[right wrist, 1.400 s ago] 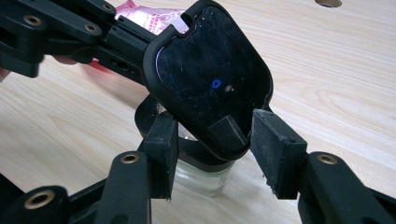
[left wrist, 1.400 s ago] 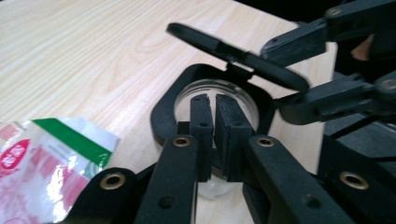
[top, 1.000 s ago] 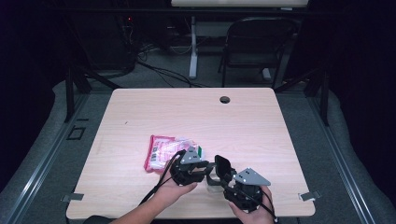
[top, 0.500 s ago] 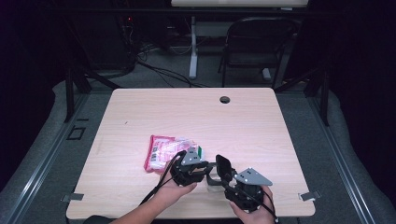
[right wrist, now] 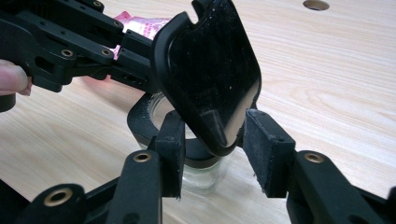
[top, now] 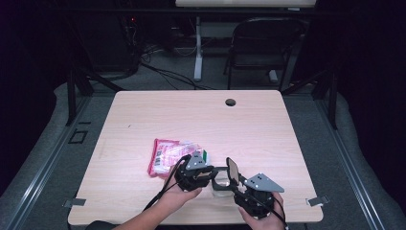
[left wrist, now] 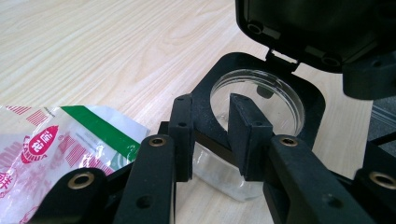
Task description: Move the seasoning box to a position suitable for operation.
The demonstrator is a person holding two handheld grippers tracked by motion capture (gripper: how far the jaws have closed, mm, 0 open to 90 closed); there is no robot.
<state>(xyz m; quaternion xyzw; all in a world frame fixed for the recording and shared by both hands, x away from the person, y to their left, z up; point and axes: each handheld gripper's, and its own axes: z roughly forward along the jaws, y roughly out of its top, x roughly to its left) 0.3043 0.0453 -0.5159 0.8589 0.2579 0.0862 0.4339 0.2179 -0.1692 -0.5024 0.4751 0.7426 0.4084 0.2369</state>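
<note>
A pale wood-grain table stands in a dark room, ringed by grey floor. At its near edge a person's two hands hold the tools close together. The right tool sits at the near right; in the right gripper view its jaws stand spread on either side of the raised black lid, whether they touch it I cannot tell. The lid is tilted up over a small clear jar with a black square collar round its mouth. The left tool comes in just beside it from the left; in the left gripper view its jaws are pinching the near edge of the collar, one pad outside and one over the jar's open mouth. Touching the left tool on its far side lies a pink, white and green plastic packet, flat on the wood. Well beyond, near the far edge, is a round cable hole. Behind the table stand a folding chair and loose cables on the floor.
</note>
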